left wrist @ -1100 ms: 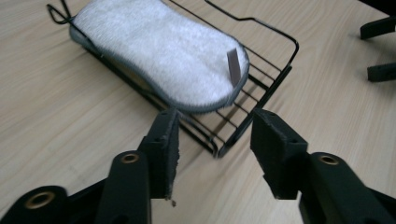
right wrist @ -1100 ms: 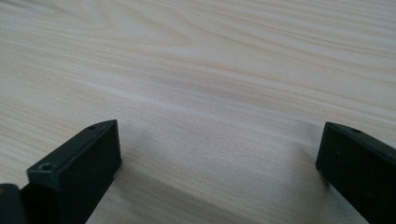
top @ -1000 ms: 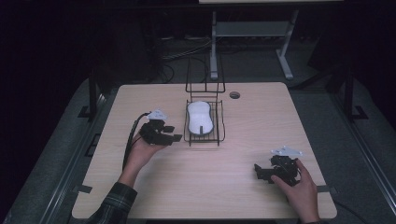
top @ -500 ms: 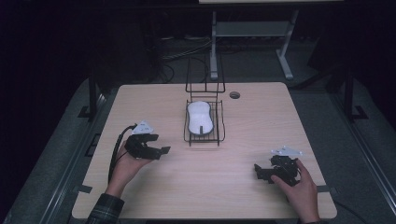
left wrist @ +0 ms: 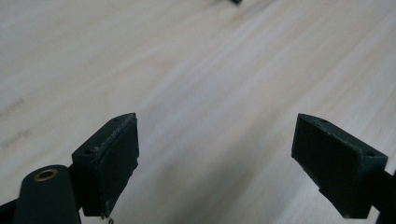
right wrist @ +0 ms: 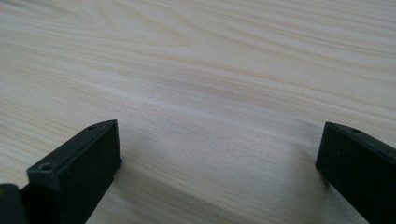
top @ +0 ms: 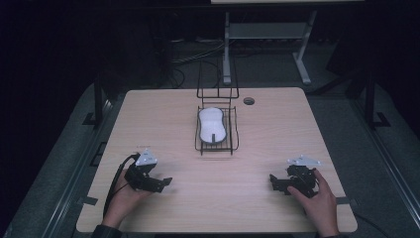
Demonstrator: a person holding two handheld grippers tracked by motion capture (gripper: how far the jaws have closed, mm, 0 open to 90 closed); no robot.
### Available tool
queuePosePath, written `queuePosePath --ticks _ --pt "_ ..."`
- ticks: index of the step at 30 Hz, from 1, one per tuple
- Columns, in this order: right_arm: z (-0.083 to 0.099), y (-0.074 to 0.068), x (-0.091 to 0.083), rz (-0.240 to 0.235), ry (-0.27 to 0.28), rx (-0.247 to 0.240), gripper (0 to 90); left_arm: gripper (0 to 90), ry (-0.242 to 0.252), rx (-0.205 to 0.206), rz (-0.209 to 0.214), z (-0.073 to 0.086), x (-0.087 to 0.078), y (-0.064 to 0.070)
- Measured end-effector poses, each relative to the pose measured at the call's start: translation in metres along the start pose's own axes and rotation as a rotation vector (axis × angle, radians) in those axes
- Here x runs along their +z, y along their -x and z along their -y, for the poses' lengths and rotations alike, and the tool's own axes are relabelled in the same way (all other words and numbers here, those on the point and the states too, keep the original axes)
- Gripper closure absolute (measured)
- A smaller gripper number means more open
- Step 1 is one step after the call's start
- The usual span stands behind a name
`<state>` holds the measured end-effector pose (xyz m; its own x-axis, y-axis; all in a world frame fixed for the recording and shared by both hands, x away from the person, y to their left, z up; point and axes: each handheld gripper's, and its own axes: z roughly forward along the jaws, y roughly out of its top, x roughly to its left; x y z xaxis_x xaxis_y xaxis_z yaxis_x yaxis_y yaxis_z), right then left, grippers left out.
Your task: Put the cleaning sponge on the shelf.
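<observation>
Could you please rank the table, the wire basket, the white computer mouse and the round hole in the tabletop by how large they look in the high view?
1. table
2. wire basket
3. white computer mouse, lying inside the basket
4. round hole, clearly smallest

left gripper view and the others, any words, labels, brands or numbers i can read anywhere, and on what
None can be read.
Left tongs: the inner edge of one pad carries faint raised marks, too small and blurred to read.
Right tongs: no lettering on the pads.
White computer mouse in the black wire basket: no legible brand from the high view.
Wooden table: bare grain, no label.
</observation>
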<state>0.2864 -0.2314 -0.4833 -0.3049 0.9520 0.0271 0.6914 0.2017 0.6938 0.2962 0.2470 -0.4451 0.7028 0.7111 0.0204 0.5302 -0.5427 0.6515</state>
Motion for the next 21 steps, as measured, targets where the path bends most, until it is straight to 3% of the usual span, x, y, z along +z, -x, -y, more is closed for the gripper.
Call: queuePosePath --ticks 9,13,14,21 --pt "0.000 0.000 0.000 0.000 0.002 -0.004 0.0 12.9 -0.054 0.024 -0.012 0.021 0.003 0.003" --pt "0.000 0.000 0.000 0.000 0.001 -0.003 0.0 12.7 -0.022 0.004 0.008 0.028 0.002 0.001" --pt "0.000 0.000 0.000 0.000 0.002 -0.004 0.0 12.6 0.005 0.000 0.013 0.031 0.003 0.000" --pt "0.000 0.000 0.000 0.000 0.000 -0.001 0.0 12.7 0.093 0.013 0.032 0.042 0.003 -0.002"
